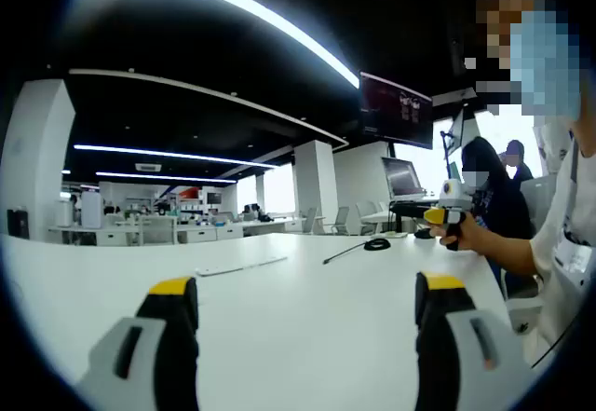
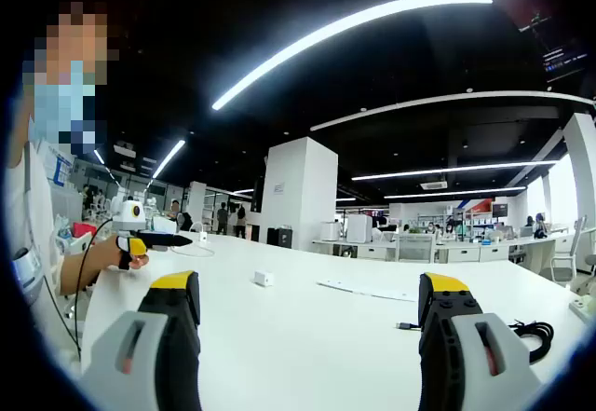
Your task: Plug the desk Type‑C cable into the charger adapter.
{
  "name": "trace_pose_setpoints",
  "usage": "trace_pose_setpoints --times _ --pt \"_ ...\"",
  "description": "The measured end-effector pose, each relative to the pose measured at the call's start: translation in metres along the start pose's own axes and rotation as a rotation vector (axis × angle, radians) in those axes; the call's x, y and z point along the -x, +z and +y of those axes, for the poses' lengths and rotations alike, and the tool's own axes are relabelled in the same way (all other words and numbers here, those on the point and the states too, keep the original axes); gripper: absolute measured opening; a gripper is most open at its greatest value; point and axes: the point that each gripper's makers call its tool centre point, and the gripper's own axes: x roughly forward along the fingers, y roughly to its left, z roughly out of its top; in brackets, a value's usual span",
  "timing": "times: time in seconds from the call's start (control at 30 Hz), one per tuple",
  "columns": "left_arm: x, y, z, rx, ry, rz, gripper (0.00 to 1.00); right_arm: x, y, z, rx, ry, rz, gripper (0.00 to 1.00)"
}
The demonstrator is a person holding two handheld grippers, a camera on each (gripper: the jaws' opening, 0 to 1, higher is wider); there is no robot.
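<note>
Both tongs, left (image 1: 307, 336) and right (image 2: 309, 336), stand apart and empty. The adapter (image 2: 264, 279), small, rigid and light, sits ahead-left of the right tongs; grip its flat sides. The limp cable (image 2: 521, 329) lies beside their right jaw; grip the stiff plug (image 2: 402, 325).

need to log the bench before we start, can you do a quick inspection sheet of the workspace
surface: white table, mostly bare
job's things: small white charger adapter standing alone; Type-C cable, black, coiled, plug end lying free
clutter: flat white strip near the table's middle
grippers: left gripper open, holding nothing; right gripper open, holding nothing
cables: thin black lead on the table, ending in a dark round piece
surroundings: open office, ceiling light strips, white pillar, seated people
</note>
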Motion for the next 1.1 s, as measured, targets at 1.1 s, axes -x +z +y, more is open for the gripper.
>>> trace_pose_setpoints --times 1.1 --pt "-0.0042 -0.0047 -0.0026 -0.001 -0.008 0.021 0.98 0.0007 0.0021 -0.0002 0.003 0.001 -0.007 1.0"
